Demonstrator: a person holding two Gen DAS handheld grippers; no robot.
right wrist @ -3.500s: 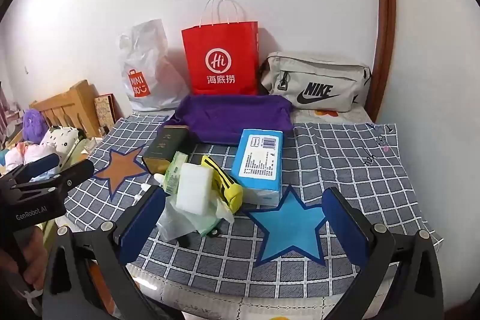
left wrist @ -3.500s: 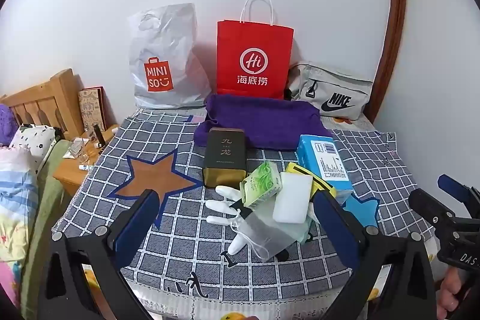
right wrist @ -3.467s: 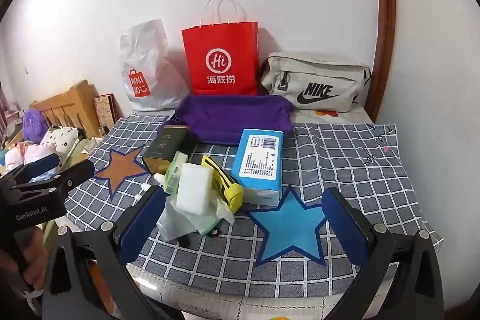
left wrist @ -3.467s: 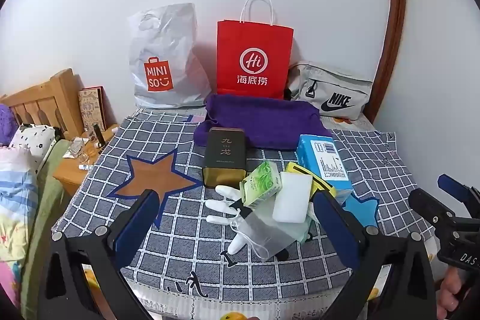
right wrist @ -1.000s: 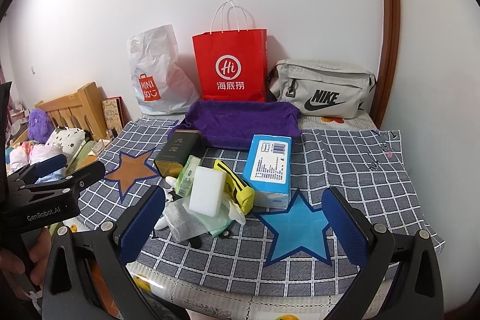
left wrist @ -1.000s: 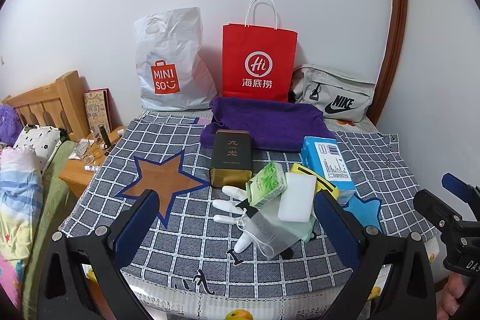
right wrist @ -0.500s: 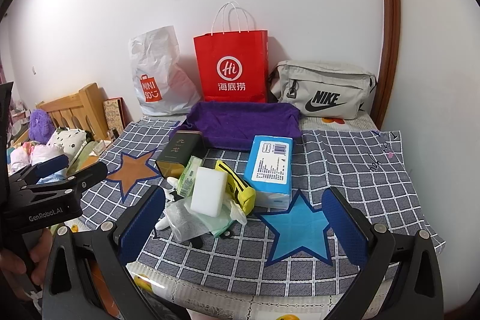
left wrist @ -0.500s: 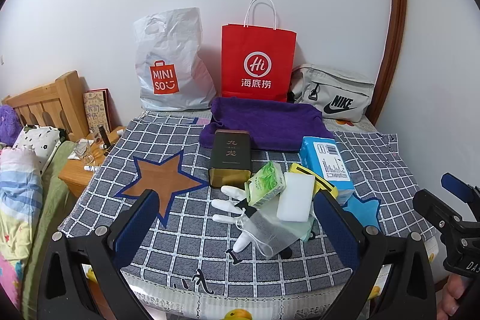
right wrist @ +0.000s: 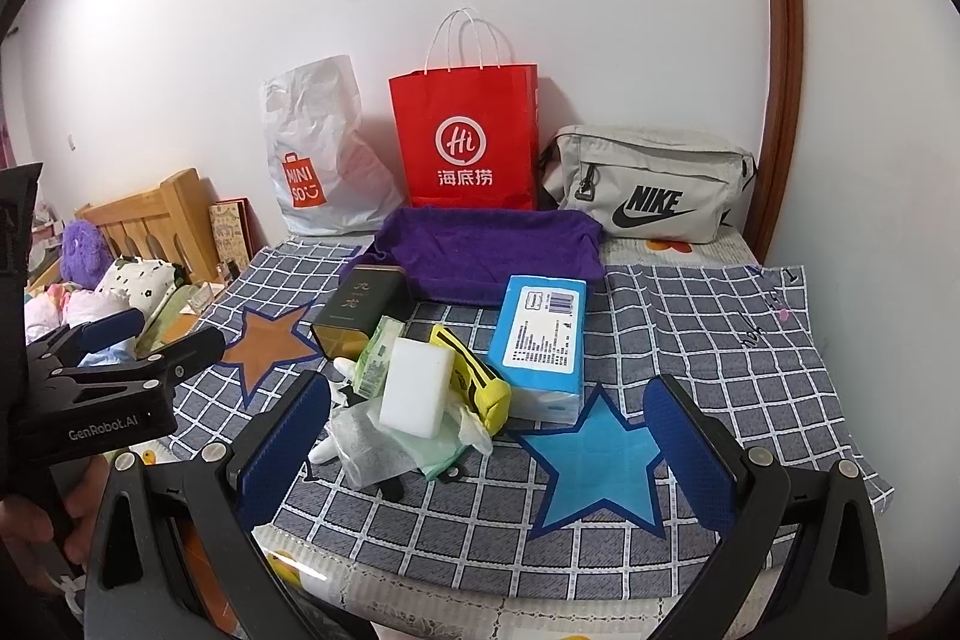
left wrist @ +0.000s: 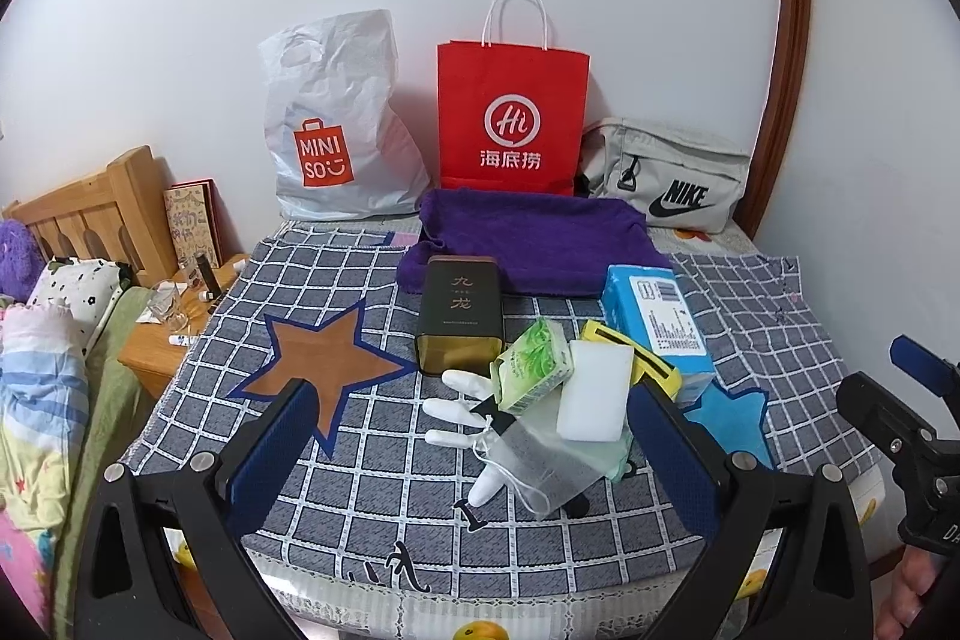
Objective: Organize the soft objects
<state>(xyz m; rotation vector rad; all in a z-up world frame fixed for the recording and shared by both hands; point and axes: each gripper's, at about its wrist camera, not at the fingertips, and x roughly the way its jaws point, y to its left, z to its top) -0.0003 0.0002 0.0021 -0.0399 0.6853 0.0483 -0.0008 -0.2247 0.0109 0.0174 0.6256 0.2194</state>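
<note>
A pile lies mid-table: a white sponge (left wrist: 594, 391) (right wrist: 415, 387), a green tissue pack (left wrist: 533, 364), a white glove (left wrist: 462, 409), a mesh pouch (left wrist: 540, 463), a yellow case (right wrist: 474, 376) and a blue tissue pack (left wrist: 657, 319) (right wrist: 543, 334). A dark tin (left wrist: 461, 313) lies behind them, before a purple towel (left wrist: 528, 238) (right wrist: 489, 250). My left gripper (left wrist: 474, 451) is open and empty, short of the pile. My right gripper (right wrist: 486, 436) is open and empty, near the table's front edge.
A Miniso bag (left wrist: 336, 130), a red paper bag (left wrist: 510, 118) and a grey Nike pouch (left wrist: 672, 175) stand against the wall. The checked cloth (left wrist: 336, 280) bears a brown star and a blue star (right wrist: 591, 460). A bed and nightstand (left wrist: 162, 340) sit left.
Both views have shifted slightly; the scene sits a little lower in frame than 3.5 s ago. Nothing on the table has moved. Both grippers stay open.
</note>
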